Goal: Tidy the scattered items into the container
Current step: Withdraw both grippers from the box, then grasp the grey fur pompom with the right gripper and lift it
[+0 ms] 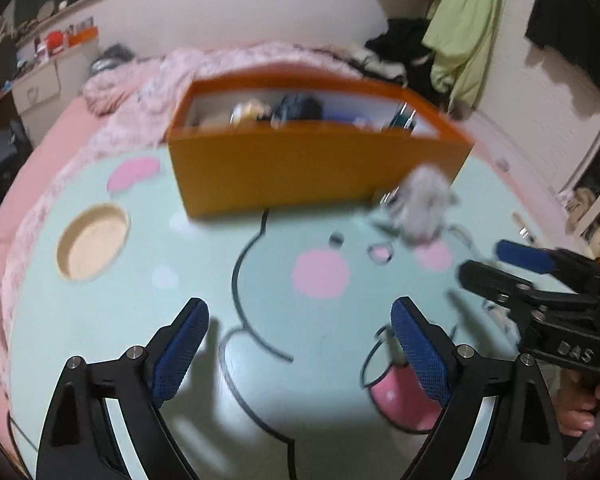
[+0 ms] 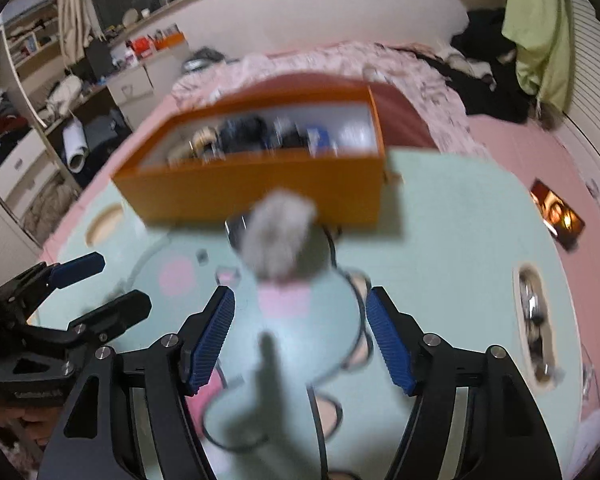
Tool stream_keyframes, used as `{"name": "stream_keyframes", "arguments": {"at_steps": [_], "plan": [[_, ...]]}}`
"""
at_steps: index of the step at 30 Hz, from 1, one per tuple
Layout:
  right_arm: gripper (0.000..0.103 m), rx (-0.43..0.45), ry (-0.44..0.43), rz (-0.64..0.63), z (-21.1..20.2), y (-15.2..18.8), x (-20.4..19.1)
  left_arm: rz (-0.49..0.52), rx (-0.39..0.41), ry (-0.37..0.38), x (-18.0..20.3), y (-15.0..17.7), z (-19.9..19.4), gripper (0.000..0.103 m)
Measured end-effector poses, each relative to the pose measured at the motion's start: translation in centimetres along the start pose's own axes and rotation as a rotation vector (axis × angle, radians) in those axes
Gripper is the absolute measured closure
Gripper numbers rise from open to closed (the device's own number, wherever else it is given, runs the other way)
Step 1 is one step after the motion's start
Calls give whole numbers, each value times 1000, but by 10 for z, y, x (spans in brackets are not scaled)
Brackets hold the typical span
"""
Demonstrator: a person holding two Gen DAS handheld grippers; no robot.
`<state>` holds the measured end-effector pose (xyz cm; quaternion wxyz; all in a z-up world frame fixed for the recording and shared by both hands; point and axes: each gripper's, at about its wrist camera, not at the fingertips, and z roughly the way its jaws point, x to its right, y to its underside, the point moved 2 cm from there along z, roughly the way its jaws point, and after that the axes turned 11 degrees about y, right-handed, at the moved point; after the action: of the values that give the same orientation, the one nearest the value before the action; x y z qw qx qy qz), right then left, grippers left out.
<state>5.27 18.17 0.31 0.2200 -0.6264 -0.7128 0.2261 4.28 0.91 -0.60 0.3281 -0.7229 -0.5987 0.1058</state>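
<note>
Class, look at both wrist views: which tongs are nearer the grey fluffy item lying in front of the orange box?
Right. The right tongs point straight at the grey fluffy item; the left tongs sit off to its left, farther back.

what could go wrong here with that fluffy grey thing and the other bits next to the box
1. The grey fluffy item lies against the orange box's front wall, ahead of the open right gripper; a low grab might push it into the wall.
2. Small items lie on the mint mat close beside it and could be knocked away or missed.
3. The left gripper, open too, is close beside the right one; both reaching together could collide.
</note>
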Motion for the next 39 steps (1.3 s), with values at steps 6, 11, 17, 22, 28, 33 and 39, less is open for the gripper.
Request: {"name": "stream_keyframes", "arguments": {"at_steps": [6, 11, 17, 22, 28, 33, 39], "plan": [[19, 0, 123, -48, 9, 15, -1, 27, -36, -84, 4, 5, 10, 0], [15, -3, 122, -47, 8, 15, 1, 27, -33, -84, 7, 7, 9, 0], [14, -1, 121, -47, 8, 18, 1, 26, -33, -83, 7, 7, 8, 0], [15, 21, -26, 50, 7, 6, 7, 24, -33, -81, 7, 8, 8, 0], [19, 61, -109, 165, 13, -37, 7, 23, -33, -80, 8, 7, 9, 0], [57, -23, -152, 184, 38, -47, 1, 23, -33, -80, 7, 7, 9, 0], [79, 11, -212, 172, 26, -39, 4, 23, -33, -80, 7, 8, 8, 0]]}}
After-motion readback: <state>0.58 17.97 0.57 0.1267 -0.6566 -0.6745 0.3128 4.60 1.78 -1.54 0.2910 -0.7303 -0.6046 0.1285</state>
